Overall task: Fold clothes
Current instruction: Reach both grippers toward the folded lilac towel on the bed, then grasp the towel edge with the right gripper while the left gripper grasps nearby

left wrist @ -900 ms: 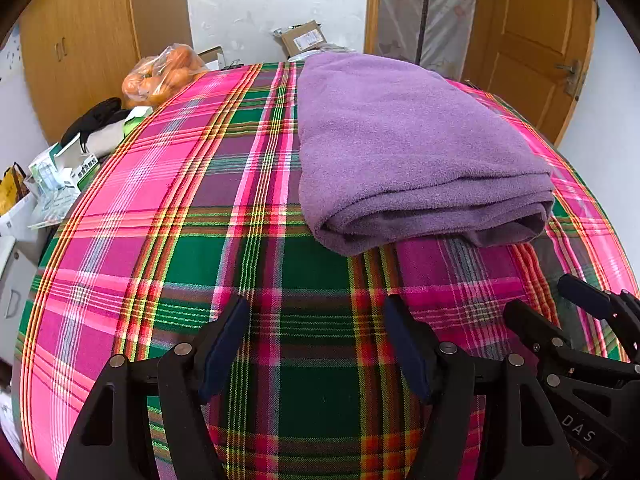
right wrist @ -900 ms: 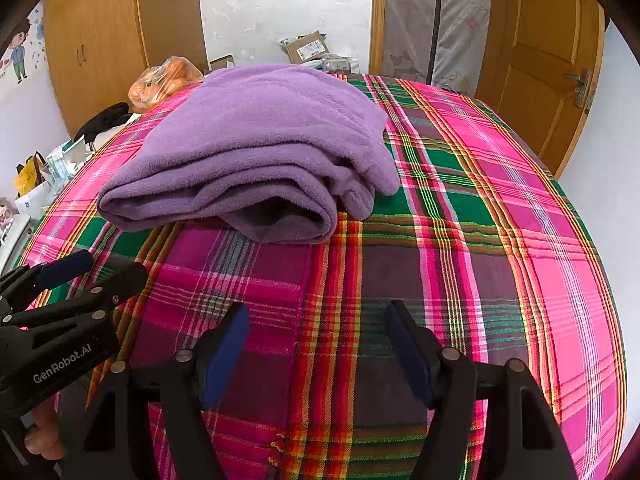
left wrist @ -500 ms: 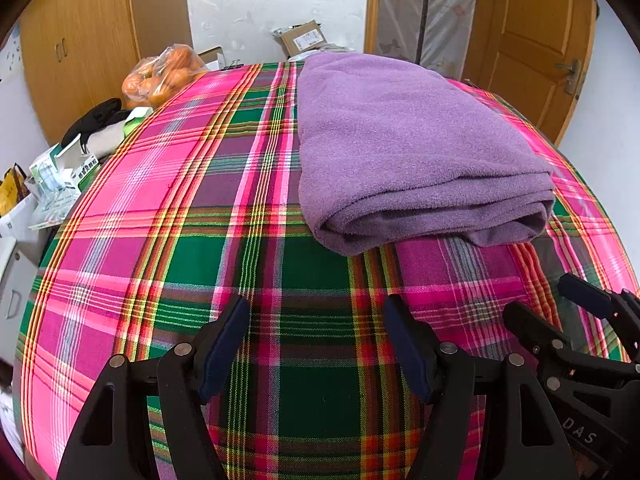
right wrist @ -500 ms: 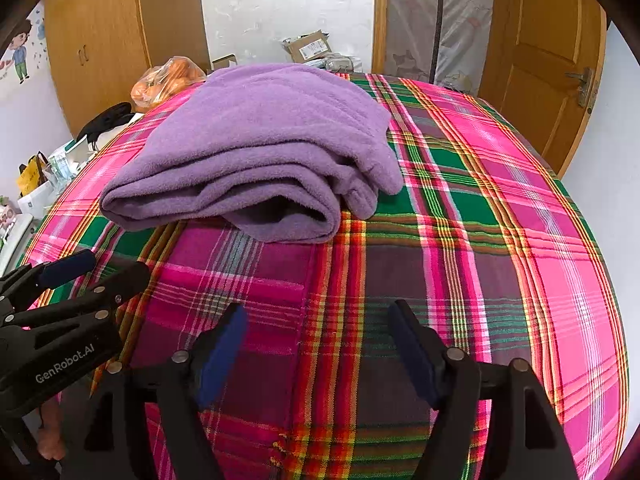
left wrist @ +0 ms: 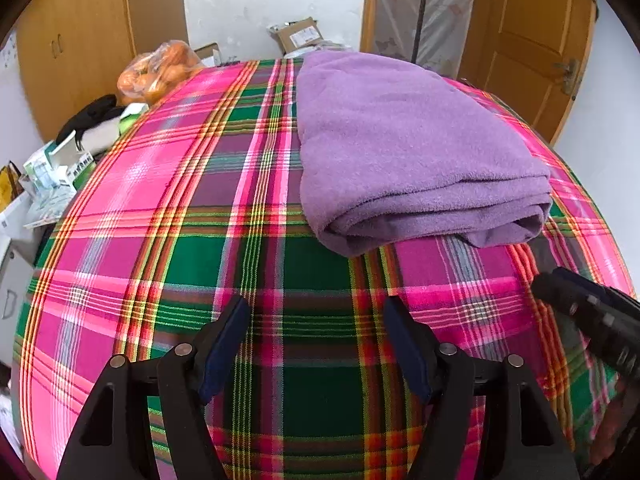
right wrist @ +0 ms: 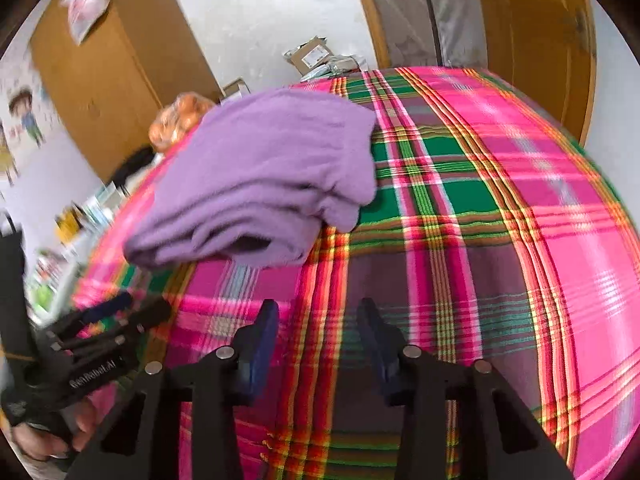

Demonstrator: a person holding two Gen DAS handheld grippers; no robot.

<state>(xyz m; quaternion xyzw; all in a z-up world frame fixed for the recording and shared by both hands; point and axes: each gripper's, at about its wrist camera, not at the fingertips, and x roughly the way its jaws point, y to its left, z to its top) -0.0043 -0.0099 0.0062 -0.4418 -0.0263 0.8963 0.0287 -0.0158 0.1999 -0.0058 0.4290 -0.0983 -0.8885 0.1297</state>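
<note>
Folded purple garment (left wrist: pixel 408 152) lying on plaid cloth (left wrist: pixel 168 208), ahead and right of left gripper (left wrist: pixel 316 312), well apart. Left gripper released, jaws wide, empty. Right gripper (right wrist: pixel 318 312) parted but narrower, empty; garment ahead-left of it, not touching

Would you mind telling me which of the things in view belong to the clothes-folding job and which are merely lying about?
Belonging to the job:
- purple fleece garment, already folded on the plaid cloth
- left tool, open
- right tool, open

Merely lying about:
- bag of oranges
- cardboard parcel
- boxes and papers beside the bed
- black item
</note>
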